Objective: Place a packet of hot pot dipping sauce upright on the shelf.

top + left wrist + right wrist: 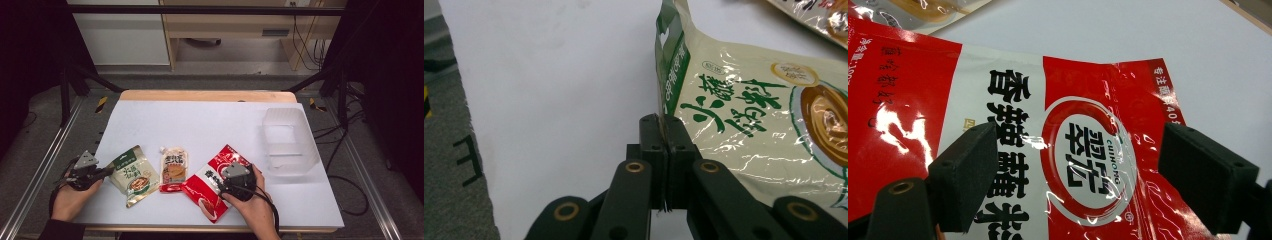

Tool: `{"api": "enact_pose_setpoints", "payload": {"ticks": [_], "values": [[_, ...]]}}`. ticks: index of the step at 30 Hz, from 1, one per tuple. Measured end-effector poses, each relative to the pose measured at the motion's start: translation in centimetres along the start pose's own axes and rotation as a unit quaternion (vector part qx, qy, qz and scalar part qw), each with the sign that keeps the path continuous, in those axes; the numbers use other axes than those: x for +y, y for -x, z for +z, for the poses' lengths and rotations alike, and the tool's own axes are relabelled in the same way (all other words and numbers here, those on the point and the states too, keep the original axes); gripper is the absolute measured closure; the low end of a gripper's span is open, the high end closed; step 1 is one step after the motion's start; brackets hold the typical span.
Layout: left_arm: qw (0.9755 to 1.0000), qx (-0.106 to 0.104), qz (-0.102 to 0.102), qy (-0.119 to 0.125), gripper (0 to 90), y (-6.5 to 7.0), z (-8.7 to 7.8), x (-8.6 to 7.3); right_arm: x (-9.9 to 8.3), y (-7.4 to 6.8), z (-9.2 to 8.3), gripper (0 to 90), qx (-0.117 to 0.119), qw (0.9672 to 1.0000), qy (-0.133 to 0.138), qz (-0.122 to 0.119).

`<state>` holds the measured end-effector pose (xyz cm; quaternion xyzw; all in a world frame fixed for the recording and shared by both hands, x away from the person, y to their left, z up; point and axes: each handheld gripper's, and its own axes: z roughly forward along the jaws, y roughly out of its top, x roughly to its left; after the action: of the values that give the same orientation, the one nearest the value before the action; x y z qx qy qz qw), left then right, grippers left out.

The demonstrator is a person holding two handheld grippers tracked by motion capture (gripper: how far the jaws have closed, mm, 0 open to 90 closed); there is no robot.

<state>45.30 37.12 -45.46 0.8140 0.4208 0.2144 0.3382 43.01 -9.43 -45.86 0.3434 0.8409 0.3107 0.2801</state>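
A cream and green snack pouch (132, 175) lies on the white table at the front left. My left gripper (110, 171) is shut on that pouch's left edge, and the left gripper view shows the thin seam pinched between the two black jaws of the gripper (663, 131), with the pouch (754, 120) spreading to the right. A red and white pouch (210, 192) lies at the front right. My right gripper (221, 181) hovers over it, open. In the right gripper view the gripper (1078, 165) has its pads wide apart above the red pouch (1088, 150), not pressing on it.
A small orange and cream pouch (173, 169) lies flat between the two others. A clear plastic bin (300, 162) stands at the right side of the table. A wooden edge (207, 95) runs along the table's far side, with metal frame rails at both sides.
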Motion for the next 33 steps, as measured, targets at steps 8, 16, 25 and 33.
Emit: {"api": "enact_pose_setpoints", "payload": {"ticks": [8, 16, 25, 33], "values": [[0.9989, 0.009, 0.011, 0.044, 90.0, 0.7, -1.6, 0.6, 0.0, 0.0, 0.0, 17.0, -0.001, 1.0, 0.0, -0.001], [0.9959, 0.008, 0.018, 0.088, 90.0, 1.7, -3.5, 1.3, 0.0, 0.0, 0.0, 17.0, -0.001, 1.0, -0.001, -0.002], [0.9943, 0.006, 0.05, 0.094, 90.0, 2.8, -5.0, 2.4, 0.0, 0.0, -0.1, 16.9, -0.002, 1.0, 0.0, -0.004], [0.9939, -0.009, 0.075, 0.08, 90.0, 3.4, -5.8, 4.2, 0.1, -0.3, -0.1, 16.8, 0.002, 0.9999, 0.005, -0.011]]}}
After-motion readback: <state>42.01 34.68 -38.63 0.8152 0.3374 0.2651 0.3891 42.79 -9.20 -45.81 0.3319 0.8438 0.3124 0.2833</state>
